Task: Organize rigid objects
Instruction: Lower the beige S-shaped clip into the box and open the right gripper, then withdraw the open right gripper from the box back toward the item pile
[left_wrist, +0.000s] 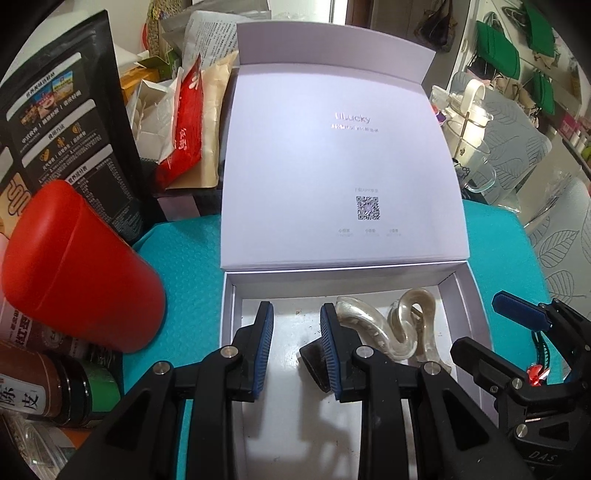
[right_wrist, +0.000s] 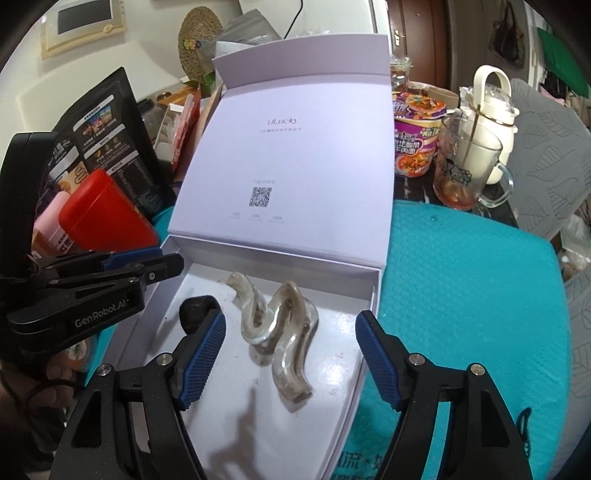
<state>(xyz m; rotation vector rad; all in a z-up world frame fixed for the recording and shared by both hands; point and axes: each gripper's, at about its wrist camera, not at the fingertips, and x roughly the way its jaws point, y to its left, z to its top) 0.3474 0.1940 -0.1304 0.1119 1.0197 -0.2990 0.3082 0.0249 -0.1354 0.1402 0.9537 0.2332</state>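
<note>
Right wrist view alone shows the noodle cup (right_wrist: 415, 136) behind the box (right_wrist: 295, 155).

We see the small black object (right_wrist: 195, 308) only partly, behind a blue pad; tiny print under the lid's QR code (left_wrist: 367, 208) stays unreadable.

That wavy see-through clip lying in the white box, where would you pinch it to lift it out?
Probably across one of the wavy hair clip's curved bars near the middle, coming straight down from above. It lies flat on the floor of the box, whose walls block a sideways approach. The right gripper hangs over it with jaws open wide enough to straddle a bar.
</note>
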